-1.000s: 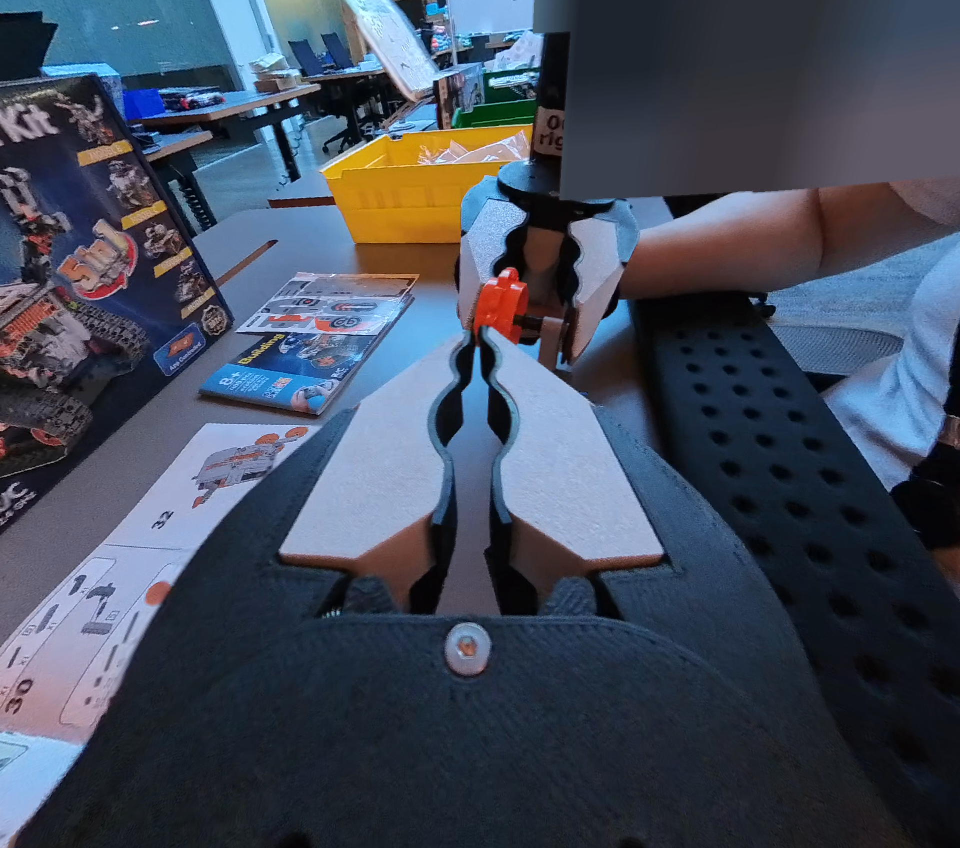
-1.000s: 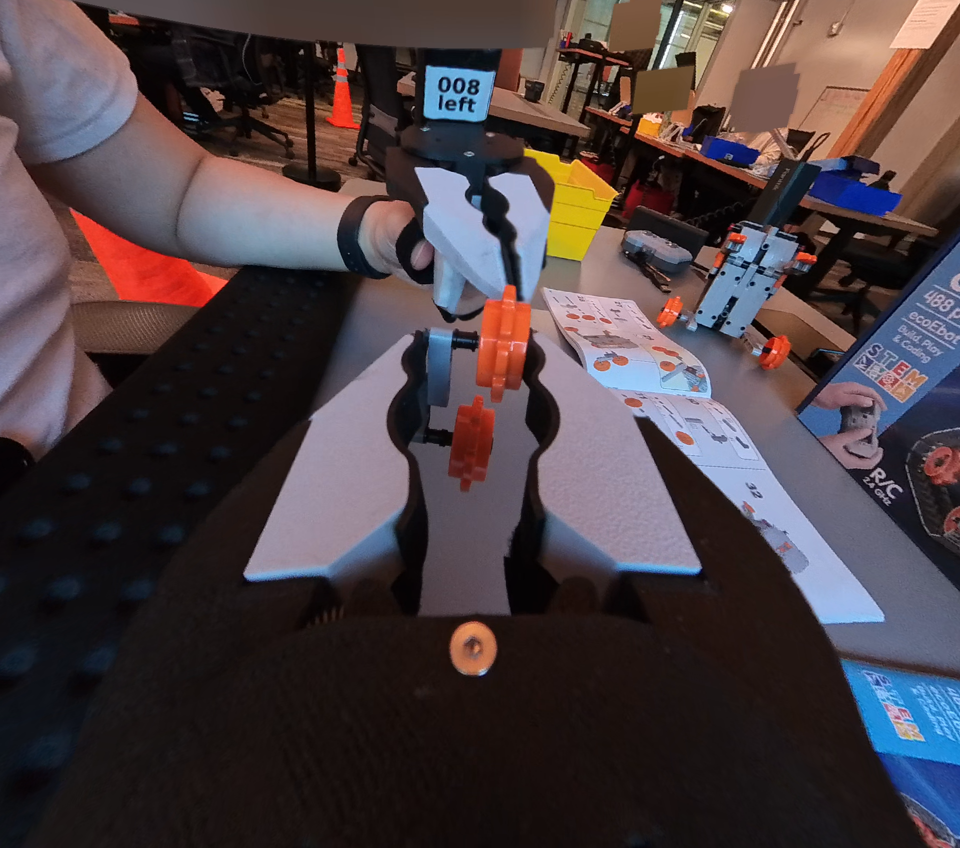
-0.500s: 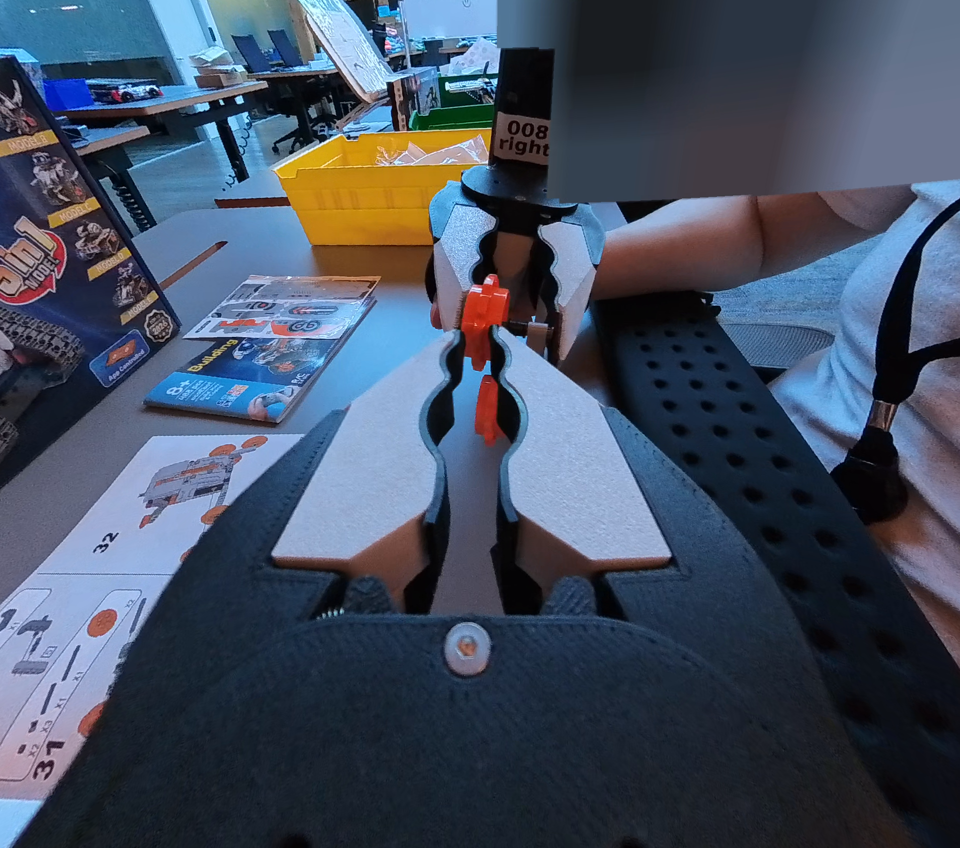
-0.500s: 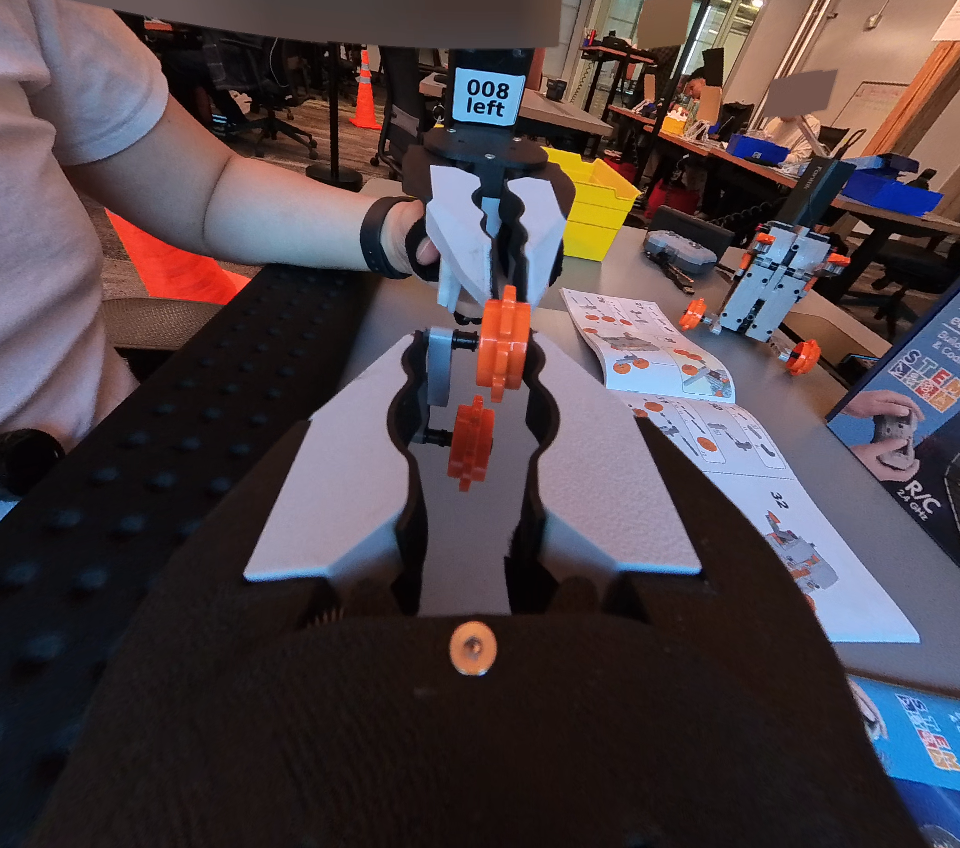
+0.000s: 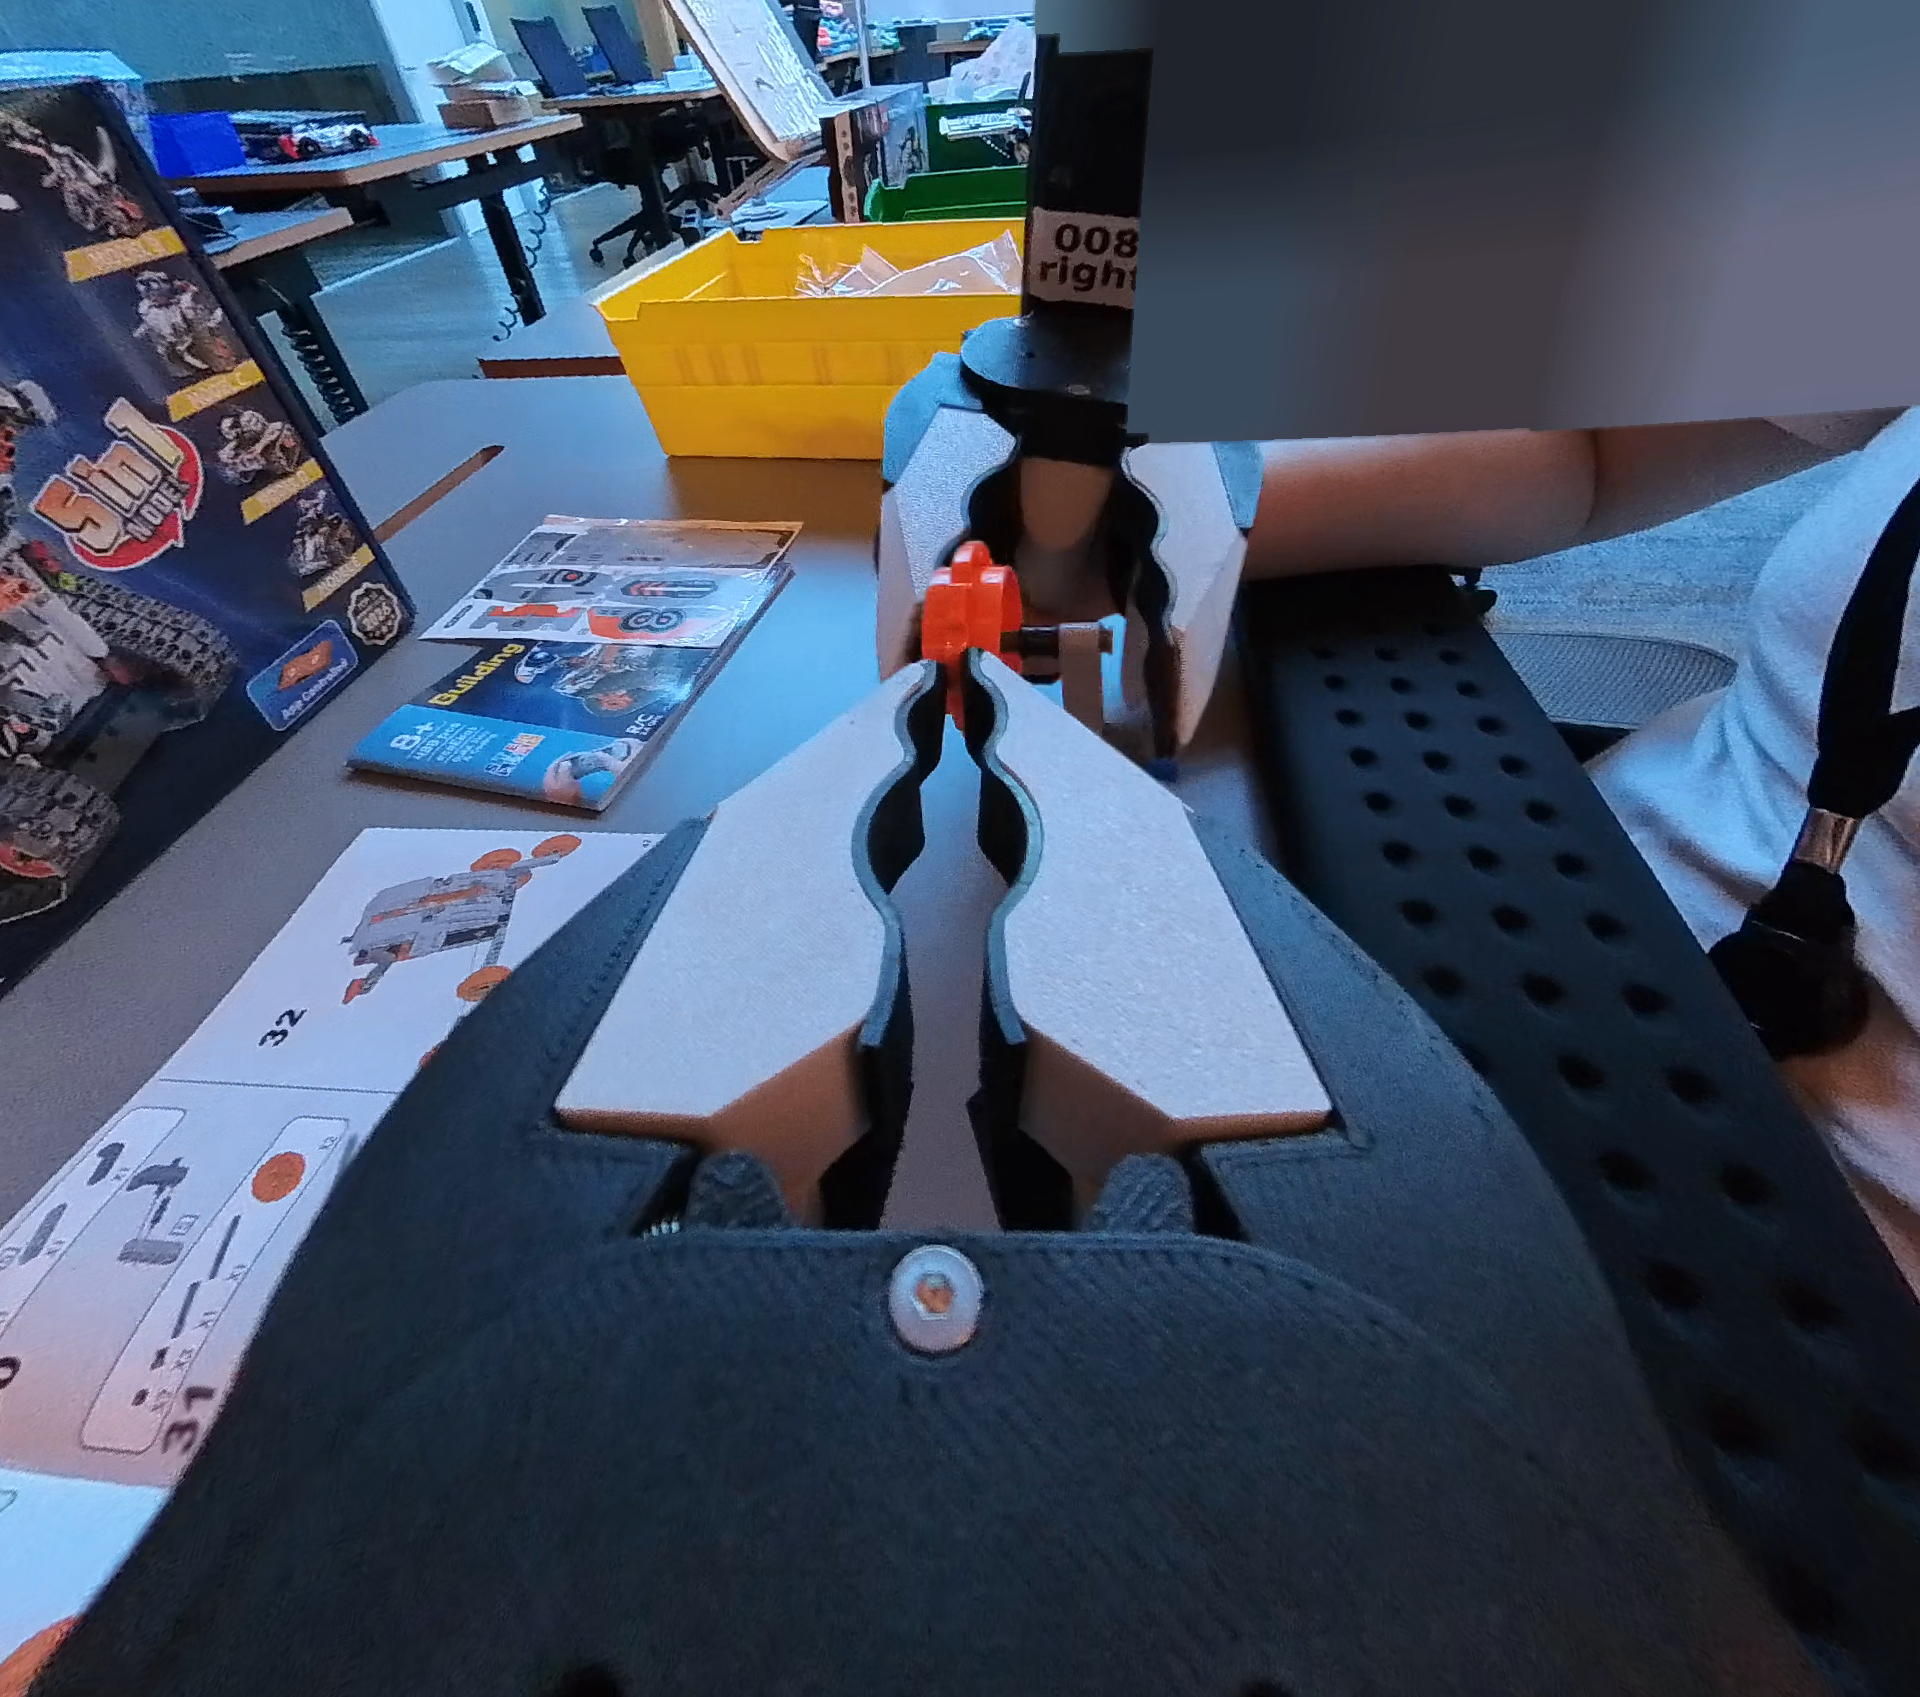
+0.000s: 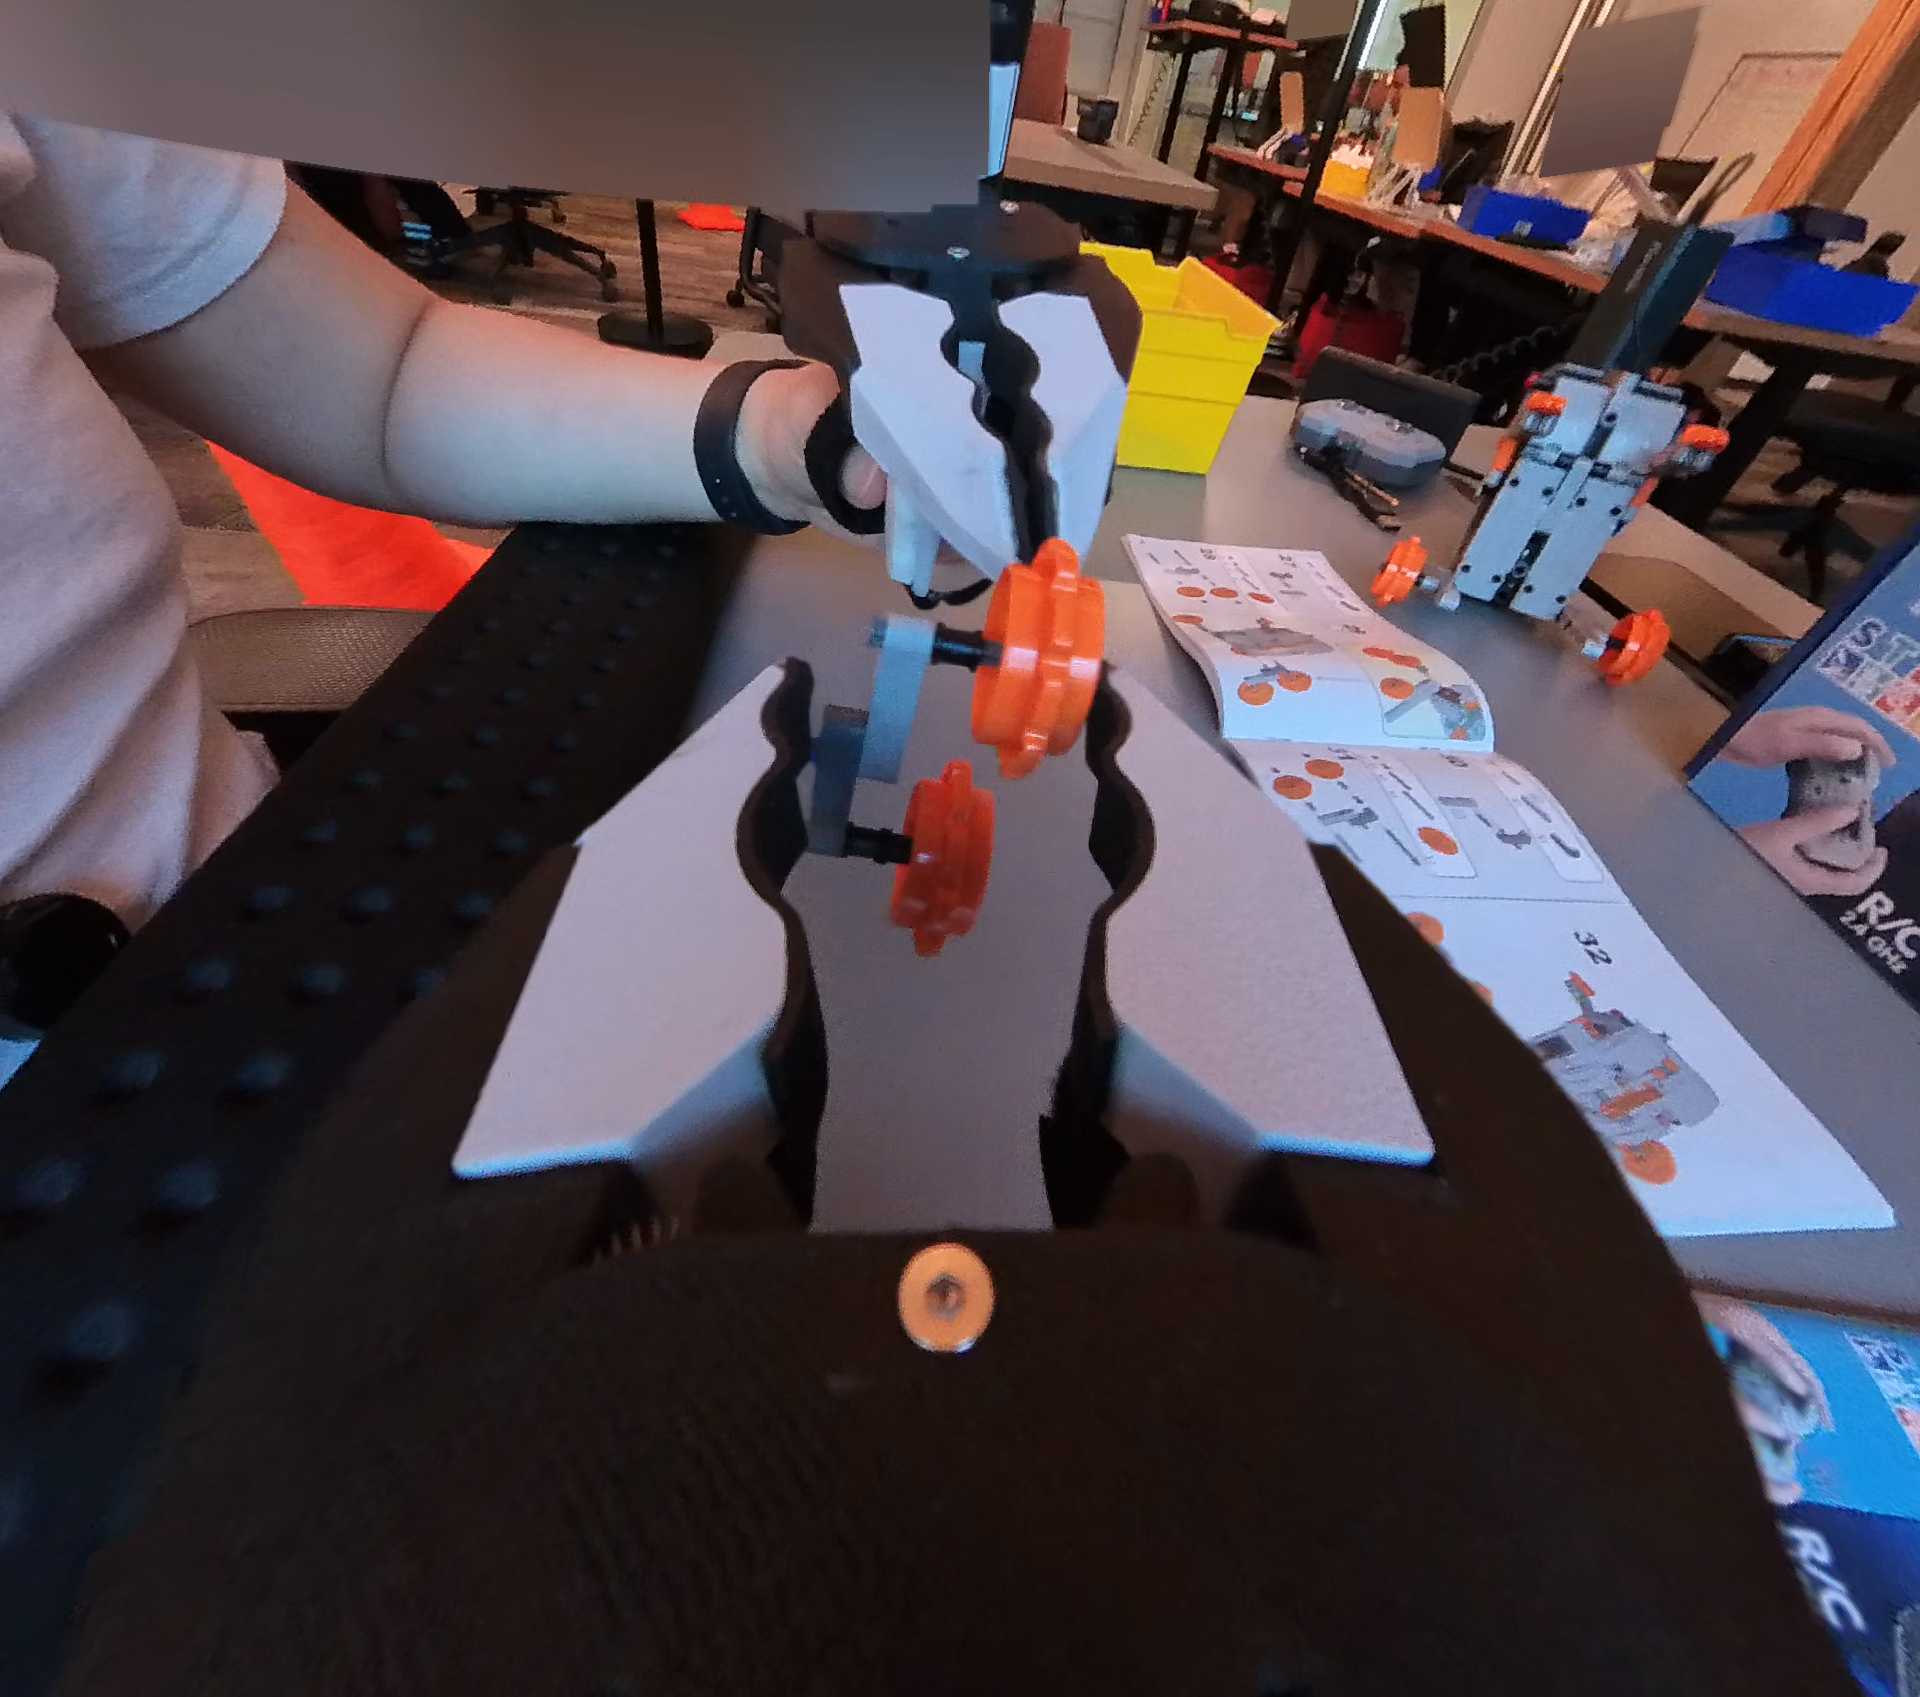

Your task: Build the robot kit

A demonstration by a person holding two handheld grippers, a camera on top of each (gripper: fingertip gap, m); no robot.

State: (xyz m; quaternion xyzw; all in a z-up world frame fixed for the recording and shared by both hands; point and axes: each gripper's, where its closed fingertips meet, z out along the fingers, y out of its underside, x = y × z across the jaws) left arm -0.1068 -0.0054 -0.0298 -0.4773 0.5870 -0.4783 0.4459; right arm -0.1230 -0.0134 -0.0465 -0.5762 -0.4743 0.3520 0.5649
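Above a grey table (image 5: 800, 712), we pinched the upper orange gear (image 5: 971, 624) of a small grey-and-orange gear assembly (image 6: 935, 743) between the narrowed tips of our left gripper (image 5: 961, 681). Our right gripper (image 6: 940, 691) held the assembly's grey piece and upper gear between moderately spread fingers. An open instruction booklet (image 6: 1455, 837) lay to the right, a yellow bin (image 5: 790, 359) farther off.
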